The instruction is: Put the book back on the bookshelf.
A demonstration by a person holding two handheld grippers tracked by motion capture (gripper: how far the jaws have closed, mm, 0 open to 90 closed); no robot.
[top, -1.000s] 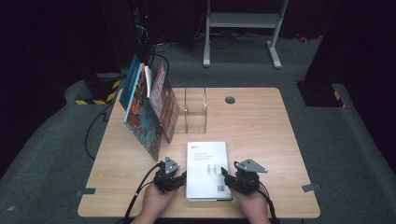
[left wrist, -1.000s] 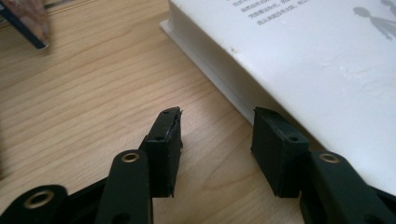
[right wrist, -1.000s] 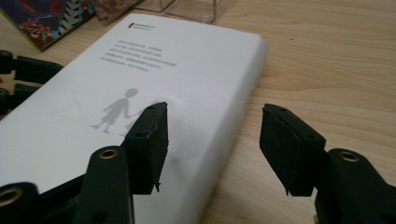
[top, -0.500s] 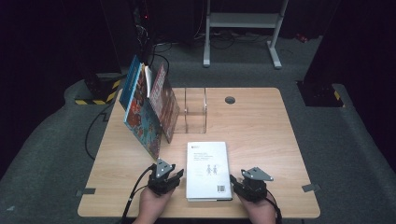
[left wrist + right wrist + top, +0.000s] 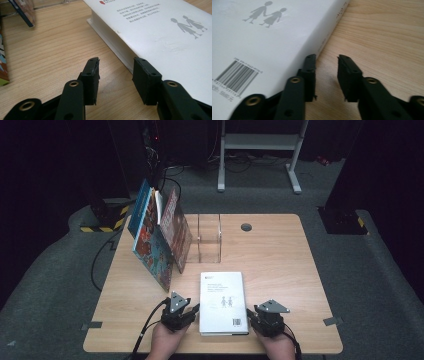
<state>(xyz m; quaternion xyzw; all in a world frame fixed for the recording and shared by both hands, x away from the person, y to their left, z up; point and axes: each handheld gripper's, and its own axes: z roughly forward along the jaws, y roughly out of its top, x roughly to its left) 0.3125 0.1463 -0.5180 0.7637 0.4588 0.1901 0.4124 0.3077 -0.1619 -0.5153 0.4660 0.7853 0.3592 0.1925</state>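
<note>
A white book [image 5: 223,300] lies flat near the table's front edge, back cover up, with a barcode and two small grey figures. My left gripper [image 5: 190,309] sits low at the book's left side. In the left gripper view its jaws [image 5: 116,62] are open over bare wood, and the right one is close beside the book's page edge [image 5: 160,32]. My right gripper [image 5: 251,313] is at the book's right side. Its jaws [image 5: 326,57] have just been closing and stand a narrow gap apart with nothing between them, next to the book's spine [image 5: 262,37].
Several colourful books [image 5: 152,237] lean at the table's back left, against a clear acrylic stand [image 5: 209,237]. A round cable hole [image 5: 246,227] is behind it. The wooden table [image 5: 280,270] is bare on the right. A metal frame [image 5: 260,150] stands on the floor beyond.
Both grippers have slipped back a little toward the front edge and outward from the book's sides. The book has stayed put.
</note>
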